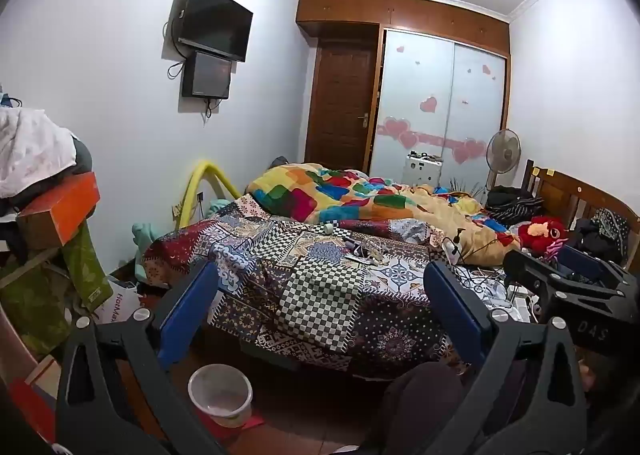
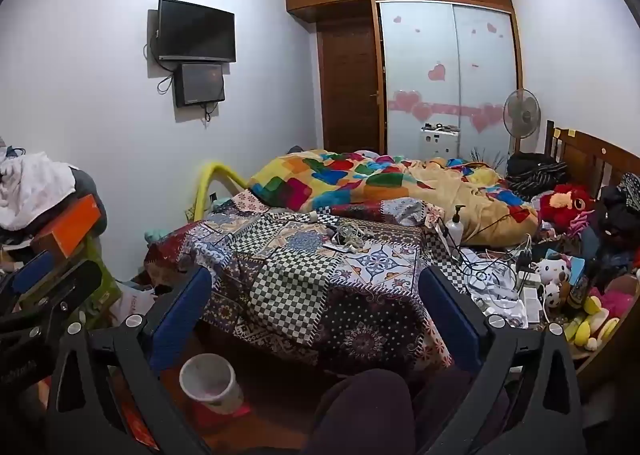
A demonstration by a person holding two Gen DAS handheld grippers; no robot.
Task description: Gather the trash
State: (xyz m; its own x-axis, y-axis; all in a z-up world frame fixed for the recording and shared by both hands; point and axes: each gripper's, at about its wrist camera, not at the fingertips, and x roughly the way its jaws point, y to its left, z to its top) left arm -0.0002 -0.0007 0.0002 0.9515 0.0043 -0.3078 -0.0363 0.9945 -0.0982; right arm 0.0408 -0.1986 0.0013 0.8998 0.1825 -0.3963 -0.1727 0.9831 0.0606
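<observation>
A white plastic waste bin stands on the floor at the foot of the bed; it also shows in the right wrist view. Small scraps and wrappers lie on the patchwork bedspread, also seen in the right wrist view. My left gripper is open and empty, held above the bed's near end. My right gripper is open and empty, beside the left one. The right gripper's body shows at the right of the left wrist view.
A colourful duvet lies heaped at the bed's far side. Cables, a pump bottle and plush toys crowd the right side by the headboard. Boxes and clothes pile up at the left. A person's knee is below.
</observation>
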